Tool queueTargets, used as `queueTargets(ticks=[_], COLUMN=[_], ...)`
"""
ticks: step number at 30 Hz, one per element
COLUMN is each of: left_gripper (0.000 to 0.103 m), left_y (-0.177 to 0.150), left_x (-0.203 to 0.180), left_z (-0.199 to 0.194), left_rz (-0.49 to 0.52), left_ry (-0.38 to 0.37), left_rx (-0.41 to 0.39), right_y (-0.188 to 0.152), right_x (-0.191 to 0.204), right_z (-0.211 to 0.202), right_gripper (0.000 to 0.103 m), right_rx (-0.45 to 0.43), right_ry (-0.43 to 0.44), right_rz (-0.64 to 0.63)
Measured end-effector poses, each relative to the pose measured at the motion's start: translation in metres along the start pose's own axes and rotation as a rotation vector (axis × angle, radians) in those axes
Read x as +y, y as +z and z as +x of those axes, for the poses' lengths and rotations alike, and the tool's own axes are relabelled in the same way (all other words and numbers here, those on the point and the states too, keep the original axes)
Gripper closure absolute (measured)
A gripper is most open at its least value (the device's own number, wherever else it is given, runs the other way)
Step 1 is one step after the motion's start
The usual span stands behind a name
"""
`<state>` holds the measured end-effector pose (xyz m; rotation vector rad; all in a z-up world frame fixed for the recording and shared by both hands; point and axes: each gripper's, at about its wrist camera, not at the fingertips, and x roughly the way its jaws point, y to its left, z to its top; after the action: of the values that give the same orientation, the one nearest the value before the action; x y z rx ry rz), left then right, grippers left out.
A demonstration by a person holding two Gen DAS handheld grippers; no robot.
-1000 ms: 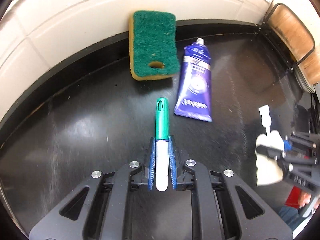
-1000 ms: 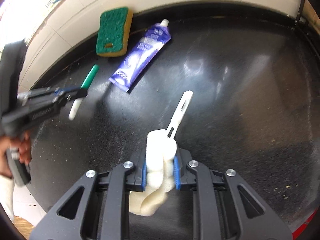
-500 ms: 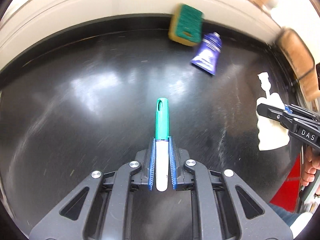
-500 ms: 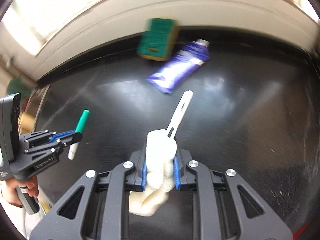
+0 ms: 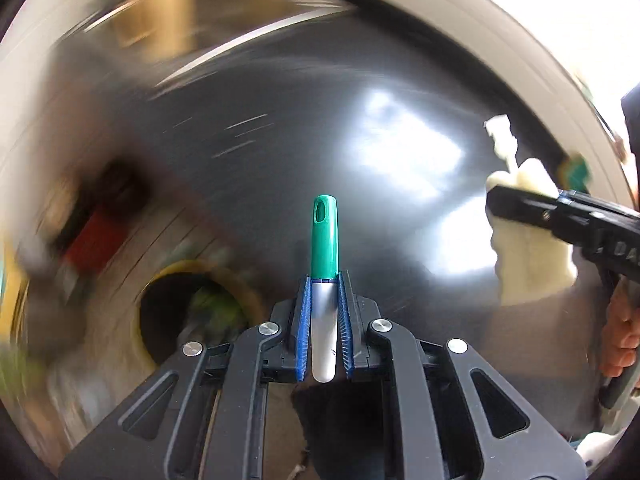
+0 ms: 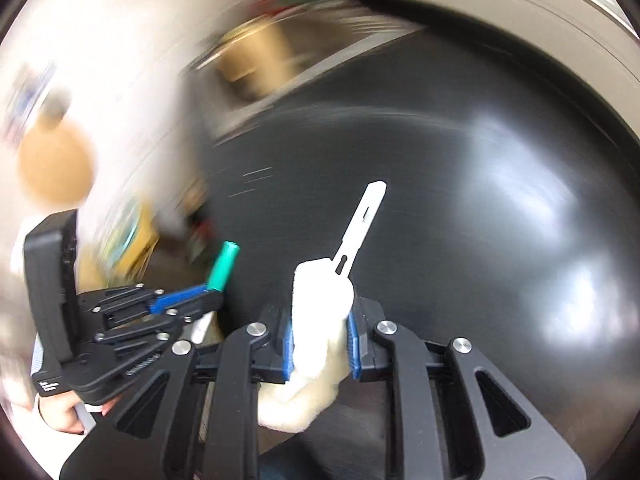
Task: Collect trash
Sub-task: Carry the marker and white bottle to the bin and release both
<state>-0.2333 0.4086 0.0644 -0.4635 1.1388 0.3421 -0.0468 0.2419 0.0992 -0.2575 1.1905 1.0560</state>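
Your marker (image 5: 324, 280) sits clamped at its silver barrel in the left gripper (image 5: 324, 332), green cap pointing forward; it is light, stiff and smooth, so hold mid-barrel. Beside it, the right gripper (image 6: 320, 344) has its jaws pinched on a soft, squashy white wad (image 6: 316, 320) with a thin plastic strip. Below the marker, past the dark bench (image 5: 248, 168), a round bin opening (image 5: 176, 312) shows, blurred.

Green-capped silver marker (image 5: 324, 280), cream foam pad (image 6: 320, 320), glossy black countertop (image 6: 500, 220).
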Motion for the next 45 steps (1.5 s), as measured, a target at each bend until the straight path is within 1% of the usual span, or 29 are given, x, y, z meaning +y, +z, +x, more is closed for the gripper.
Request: queueTargets(ticks=[2,3,5,6,9,11,12,15,17,20,21,22,23,24,25,26,27,28,30,32,34,36,38,39,40,41,42,44,45], left_gripper=[0.09,0.09,0.09,0.09,0.09,0.09,0.09,0.09,0.09,0.09,0.09,0.089,0.08,0.051,0.034,0.018,0.017,0.017,0.007,0.007,0.007,0.007,0.007,0.007,0.007,0.007,0.007,0.007,0.007], left_y=[-0.02,-0.033,-0.05,-0.061,-0.085,-0.099,-0.107,-0.121,-0.124,-0.126,-0.125,-0.126,-0.128,-0.13,-0.132,-0.133,-0.135,-0.137,-0.137,-0.134,-0.122,-0.105,-0.078,-0.066,-0.052,-0.037,-0.017,0.011,0.027], left_x=[0.038,0.058,0.088,0.108,0.141,0.154,0.158,0.175,0.178,0.185,0.186,0.186,0.189,0.191,0.193,0.194,0.194,0.194,0.192,0.187,0.176,0.164,0.141,0.129,0.117,0.104,0.082,0.046,0.022], left_z=[-0.007,-0.008,-0.004,0.0,0.027,0.05,0.071,0.107,0.122,0.132,0.132,0.13,0.128,0.122,0.113,0.101,0.093,0.084,0.064,0.047,0.03,0.019,0.006,0.001,-0.001,-0.004,-0.003,0.001,0.005], left_rz=[-0.1,-0.159,-0.247,-0.3,-0.411,-0.473,-0.513,-0.58,-0.604,-0.624,-0.626,-0.636,-0.657,-0.686,-0.71,-0.722,-0.722,-0.715,-0.695,-0.673,-0.621,-0.546,-0.478,-0.455,-0.425,-0.391,-0.337,-0.242,-0.177], left_ry=[0.038,0.058,0.076,0.084,0.093,0.079,0.06,0.038,0.032,0.021,0.026,0.024,0.023,0.03,0.041,0.055,0.066,0.083,0.127,0.167,0.225,0.259,0.256,0.237,0.206,0.173,0.139,0.099,0.075], left_rx=[-0.006,-0.007,-0.002,0.001,0.021,0.04,0.056,0.085,0.096,0.083,0.079,0.076,0.074,0.074,0.056,0.02,-0.004,-0.015,-0.022,-0.027,-0.013,0.005,-0.03,-0.044,-0.059,-0.07,-0.079,-0.093,-0.095], right_y=[0.01,0.013,0.014,0.014,-0.004,-0.017,-0.02,-0.027,-0.031,-0.031,-0.029,-0.028,-0.026,-0.023,-0.019,-0.016,-0.011,-0.006,0.004,0.017,0.029,0.039,0.049,0.053,0.053,0.052,0.051,0.042,0.035], right_x=[0.051,0.086,0.131,0.146,0.191,0.207,0.21,0.212,0.207,0.202,0.203,0.204,0.206,0.21,0.214,0.217,0.22,0.222,0.224,0.219,0.208,0.186,0.153,0.125,0.103,0.071,0.049,-0.004,-0.024], right_z=[0.028,0.049,0.084,0.1,0.155,0.197,0.213,0.265,0.283,0.292,0.291,0.284,0.28,0.275,0.269,0.262,0.252,0.243,0.223,0.194,0.157,0.118,0.09,0.072,0.058,0.039,0.024,-0.011,-0.025], right_gripper=[0.083,0.083,0.083,0.083,0.083,0.083,0.083,0.083,0.083,0.082,0.08,0.069,0.048,0.036,0.025,0.022,0.021,0.017,0.013,0.007,0.007,0.007,0.007,0.007,0.007,0.007,0.007,0.007,0.007], right_rx=[0.052,0.08,0.133,0.158,0.242,0.306,0.327,0.396,0.416,0.422,0.403,0.382,0.365,0.344,0.322,0.299,0.28,0.265,0.231,0.181,0.096,0.011,-0.026,-0.045,-0.058,-0.072,-0.081,-0.106,-0.116], right_ry=[0.04,0.051,0.076,0.083,0.098,0.097,0.092,0.07,0.059,0.051,0.052,0.058,0.055,0.055,0.059,0.058,0.076,0.089,0.122,0.147,0.141,0.083,0.011,-0.059,-0.109,-0.173,-0.213,-0.301,-0.332], right_rz=[-0.127,-0.226,-0.35,-0.385,-0.462,-0.483,-0.488,-0.46,-0.454,-0.449,-0.447,-0.448,-0.454,-0.46,-0.462,-0.465,-0.463,-0.456,-0.431,-0.404,-0.391,-0.368,-0.31,-0.259,-0.218,-0.154,-0.107,0.008,0.052])
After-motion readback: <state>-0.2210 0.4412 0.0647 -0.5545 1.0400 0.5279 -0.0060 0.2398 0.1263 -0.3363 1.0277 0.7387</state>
